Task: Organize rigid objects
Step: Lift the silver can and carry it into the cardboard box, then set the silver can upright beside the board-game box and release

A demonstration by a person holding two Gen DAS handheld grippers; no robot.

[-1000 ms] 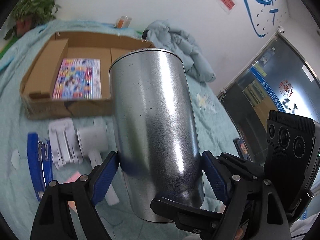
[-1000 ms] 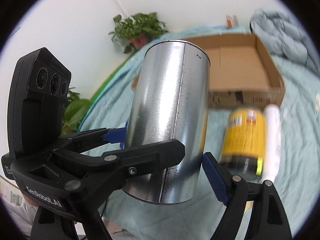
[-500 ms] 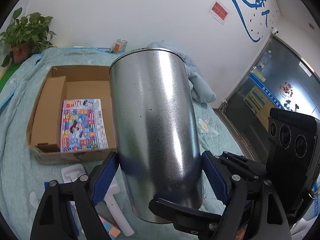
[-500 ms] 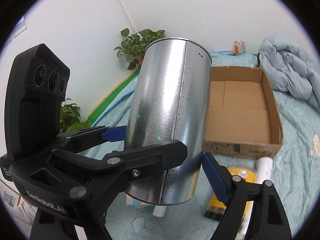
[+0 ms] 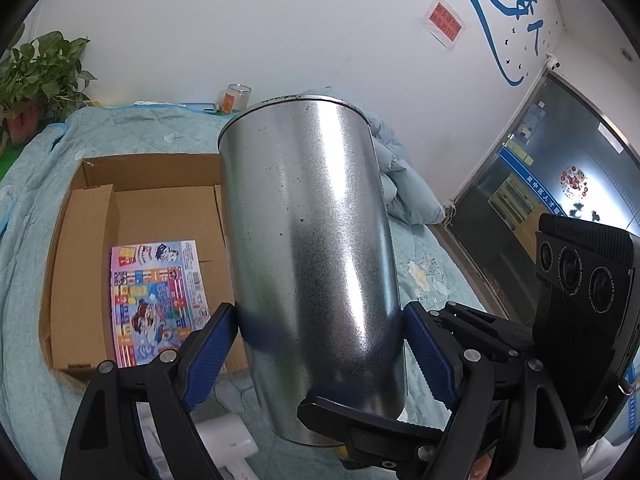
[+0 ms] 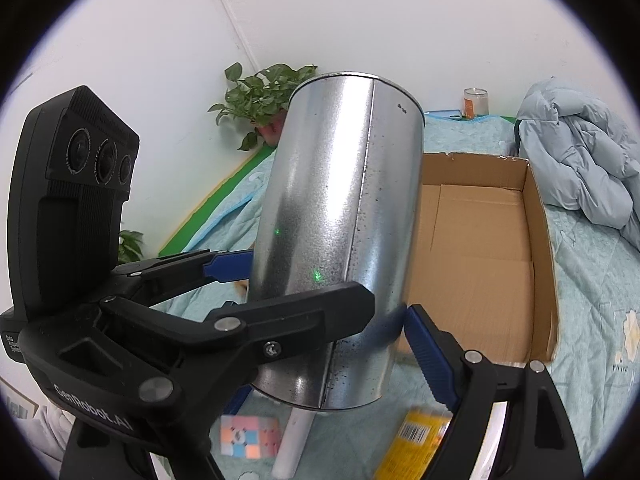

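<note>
A tall silver metal can [image 5: 312, 256] is held upright in the air by both grippers. My left gripper [image 5: 320, 344] is shut on its lower part, blue pads on each side. My right gripper [image 6: 328, 344] is shut on the same can [image 6: 340, 232] from the other side. An open cardboard box [image 5: 84, 216] lies on the bed behind and below the can, with a colourful picture book [image 5: 156, 304] flat inside. The box also shows in the right wrist view [image 6: 536, 248].
A teal quilt [image 6: 600, 280] covers the bed. A puzzle cube [image 6: 248, 436], a white tube [image 6: 292, 440] and a yellow can [image 6: 416, 440] lie below the can. A white plastic object [image 5: 224, 444] lies near the box. A blue jacket [image 6: 580, 160], a jar [image 5: 236, 98] and a potted plant [image 5: 36, 76] stand behind.
Both grippers have lifted the metal can higher and moved it toward the box. The objects on the quilt have dropped lower in view.
</note>
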